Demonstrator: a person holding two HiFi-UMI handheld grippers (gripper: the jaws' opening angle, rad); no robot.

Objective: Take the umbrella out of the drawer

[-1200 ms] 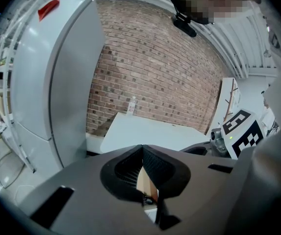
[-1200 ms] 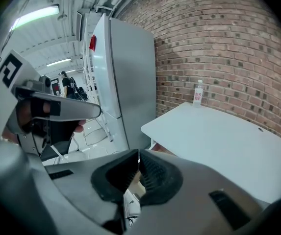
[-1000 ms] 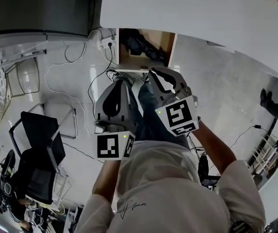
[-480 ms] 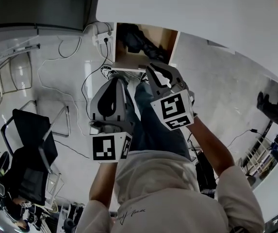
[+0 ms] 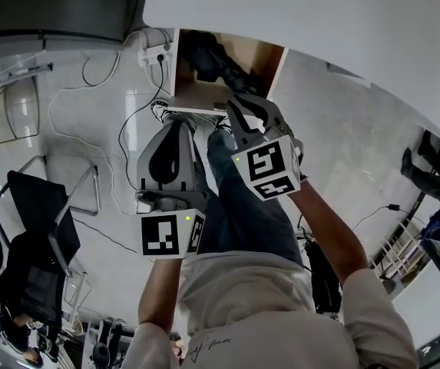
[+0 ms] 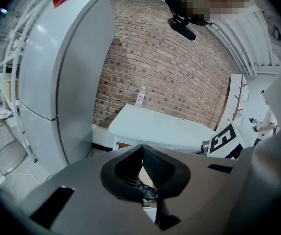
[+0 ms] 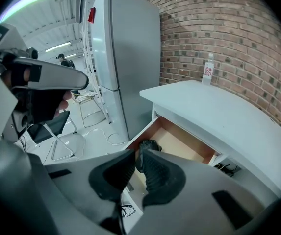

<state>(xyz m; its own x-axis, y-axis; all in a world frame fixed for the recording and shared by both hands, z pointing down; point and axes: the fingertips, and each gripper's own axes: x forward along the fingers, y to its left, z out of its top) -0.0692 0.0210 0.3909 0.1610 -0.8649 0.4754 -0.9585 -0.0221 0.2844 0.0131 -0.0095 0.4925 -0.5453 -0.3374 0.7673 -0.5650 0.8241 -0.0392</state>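
On the far left a black chair (image 5: 31, 237) stands on the floor (image 5: 104, 106), well apart from our job. Next comes our left gripper (image 5: 181, 124). Its two jaws are together at the tips, and there is nothing in them. It hangs just in front of the drawer (image 5: 267, 56) and points toward it. The drawer is pulled open under the white counter (image 5: 304, 21). Inside it lies a dark lump, and we think that is the umbrella (image 5: 216, 64). It lies in the drawer and nothing touches it. To the right of the left gripper is our right gripper (image 5: 236, 104). It tips down toward the open drawer. Its jaws have just been opening, and now there is a thin gap between them with nothing in it. So we think we are at the reaching step, and the umbrella is not picked up yet. Next, the right gripper should open wider, because the gap looks too thin for the umbrella. Then it should go down into the drawer, put one jaw on each side of the dark lump, and squeeze. After that we can lift it out. We must take care not to bump the counter edge above the drawer.
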